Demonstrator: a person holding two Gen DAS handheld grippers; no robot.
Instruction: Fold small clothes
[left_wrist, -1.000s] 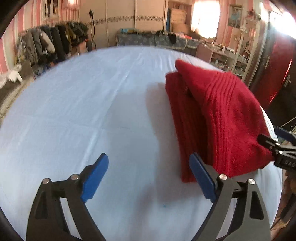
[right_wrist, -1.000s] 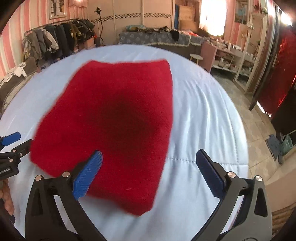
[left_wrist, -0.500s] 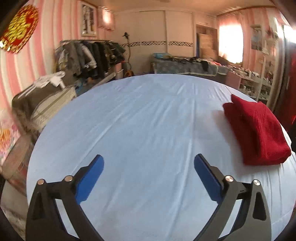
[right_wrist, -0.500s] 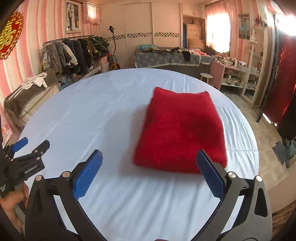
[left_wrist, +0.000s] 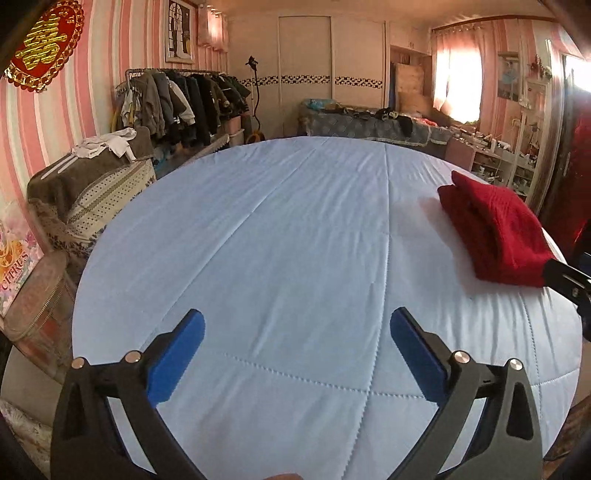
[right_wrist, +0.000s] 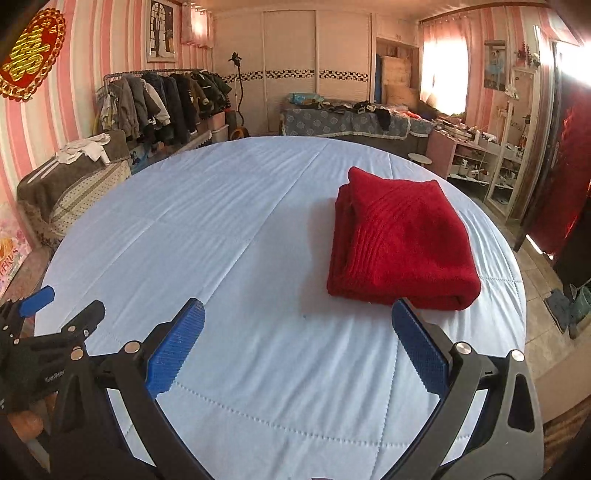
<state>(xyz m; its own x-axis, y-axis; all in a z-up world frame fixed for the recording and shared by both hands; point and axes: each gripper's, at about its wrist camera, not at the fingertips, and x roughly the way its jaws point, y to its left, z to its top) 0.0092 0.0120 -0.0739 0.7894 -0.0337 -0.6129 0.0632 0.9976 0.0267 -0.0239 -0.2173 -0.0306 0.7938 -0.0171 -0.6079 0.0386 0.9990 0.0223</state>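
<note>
A red knitted garment (right_wrist: 399, 240) lies folded in a neat rectangle on the right side of the light blue bed sheet (right_wrist: 240, 221). It also shows in the left wrist view (left_wrist: 495, 232), at the right edge. My right gripper (right_wrist: 295, 336) is open and empty, held above the sheet just in front of the garment. My left gripper (left_wrist: 295, 343) is open and empty over bare sheet, well to the left of the garment. The left gripper's fingers (right_wrist: 55, 317) show at the left edge of the right wrist view.
A clothes rack with dark jackets (left_wrist: 177, 99) stands at the back left. A covered seat with white cloth (left_wrist: 92, 173) sits beside the bed's left edge. A second bed (right_wrist: 351, 118) and shelves (right_wrist: 480, 155) stand at the back right.
Both grippers have pulled back and up from the red garment. It was loose under the right gripper a second ago and now lies folded flat. Both stay open.
</note>
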